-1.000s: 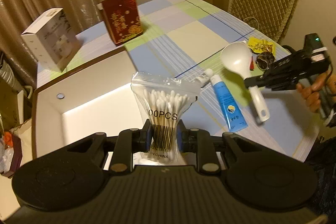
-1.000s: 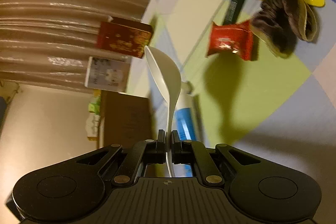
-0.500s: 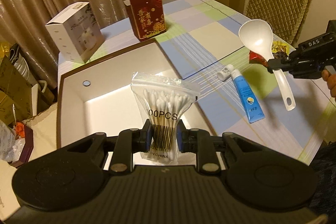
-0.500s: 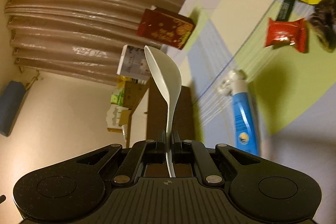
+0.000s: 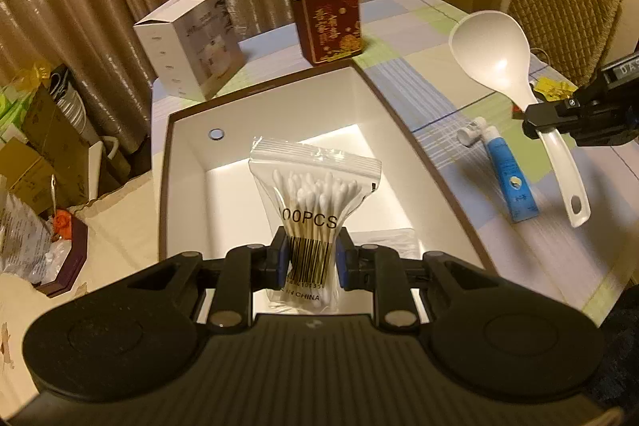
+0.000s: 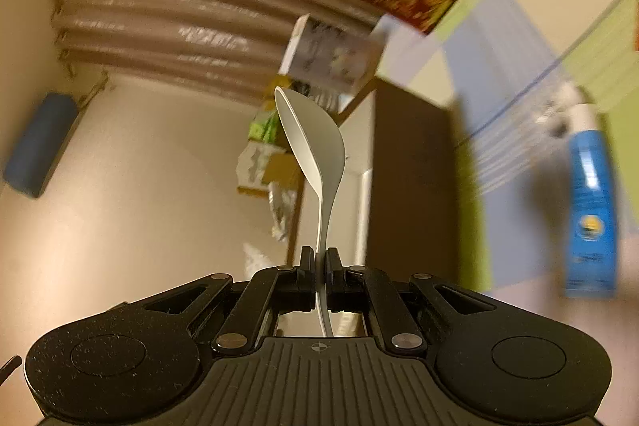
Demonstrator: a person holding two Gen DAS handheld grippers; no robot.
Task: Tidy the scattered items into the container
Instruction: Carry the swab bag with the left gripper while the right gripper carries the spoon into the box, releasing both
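Observation:
My left gripper [image 5: 310, 258] is shut on a clear bag of cotton swabs [image 5: 315, 194] and holds it upright over the open white box with a brown rim [image 5: 403, 142]. My right gripper [image 6: 318, 264] is shut on the handle of a white plastic spoon [image 6: 315, 142], bowl up. In the left wrist view the right gripper [image 5: 537, 120] holds the spoon [image 5: 495, 50] in the air just right of the box. A blue tube [image 5: 509, 182] lies on the checked tablecloth beside the box; it also shows in the right wrist view [image 6: 589, 210].
A red gift box [image 5: 333, 18] and a white carton [image 5: 191, 42] stand behind the container. A yellow packet [image 5: 553, 88] lies at the far right. A quilted chair [image 5: 559, 10] stands past the table. Cardboard boxes and bags [image 5: 36, 162] sit on the floor at left.
The left gripper has carried the swab bag further over the box. The right gripper has swung the spoon left and up toward the box, away from the snack packets.

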